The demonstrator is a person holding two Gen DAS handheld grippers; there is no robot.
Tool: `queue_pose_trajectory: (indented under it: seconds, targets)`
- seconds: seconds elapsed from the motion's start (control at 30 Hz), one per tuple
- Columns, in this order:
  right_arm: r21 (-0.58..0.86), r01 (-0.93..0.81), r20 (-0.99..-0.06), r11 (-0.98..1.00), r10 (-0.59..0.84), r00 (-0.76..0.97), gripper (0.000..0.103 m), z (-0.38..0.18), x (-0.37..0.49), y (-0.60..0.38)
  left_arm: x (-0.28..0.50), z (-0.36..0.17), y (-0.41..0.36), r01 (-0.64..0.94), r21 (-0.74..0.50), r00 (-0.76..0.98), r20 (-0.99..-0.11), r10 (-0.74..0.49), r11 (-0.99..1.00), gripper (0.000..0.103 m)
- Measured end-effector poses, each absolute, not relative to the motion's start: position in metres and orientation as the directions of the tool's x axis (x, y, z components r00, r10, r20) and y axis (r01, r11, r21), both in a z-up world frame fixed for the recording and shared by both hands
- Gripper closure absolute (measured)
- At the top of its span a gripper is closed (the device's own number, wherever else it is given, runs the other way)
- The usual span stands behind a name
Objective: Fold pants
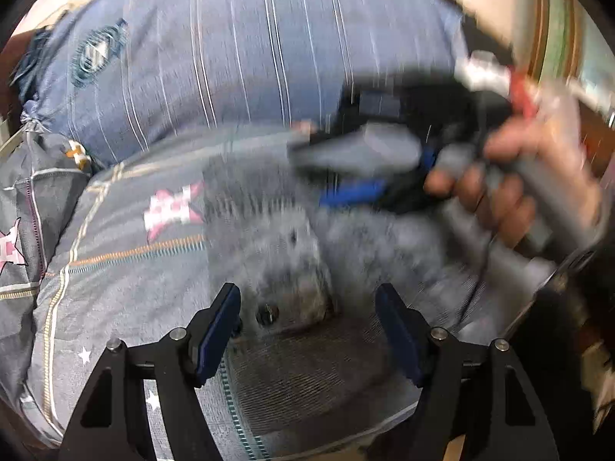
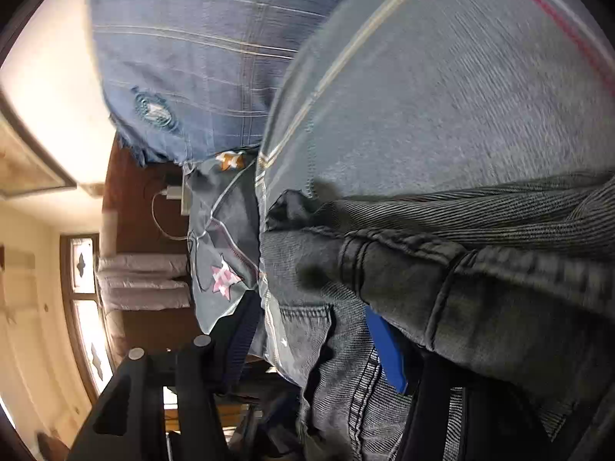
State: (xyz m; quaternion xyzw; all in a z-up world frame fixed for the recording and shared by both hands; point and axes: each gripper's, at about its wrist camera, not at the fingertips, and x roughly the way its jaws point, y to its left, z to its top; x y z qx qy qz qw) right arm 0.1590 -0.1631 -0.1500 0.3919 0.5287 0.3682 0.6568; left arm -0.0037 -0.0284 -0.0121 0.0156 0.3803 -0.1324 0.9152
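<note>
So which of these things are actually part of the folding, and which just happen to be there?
Part of the job:
- grey jeans
- left gripper
- right gripper

Just lying about:
- star-patterned bedcover
- blue striped pillow
- white charger and cable

Home bedroom, bed quilt point(image 1: 127, 269), pillow point(image 1: 230, 50)

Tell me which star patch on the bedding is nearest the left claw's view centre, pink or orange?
The pink checkered star, on the grey quilt just left of the jeans. The orange star sits farther off, up by the blue striped pillow.
</note>
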Motion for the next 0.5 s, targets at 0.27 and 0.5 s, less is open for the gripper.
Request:
queue_pose_trajectory:
  seconds: [0.27,0.5]
  targets:
    - [0.861,-0.115,-0.456,0.495,0.853,0.255,0.038,-0.122,0.149,-0.174,0.016,-0.049,-0.050,0.294,0.019,0.599,-0.783,-0.168,0.956,0.029]
    - [0.877,-0.139,-0.419,0.460,0.874,0.244,0.033,-0.108,0.141,-0.173,0.012,-0.025,-0.019,0.257,-0.153,0.632,-0.721,-0.285,0.954,0.029]
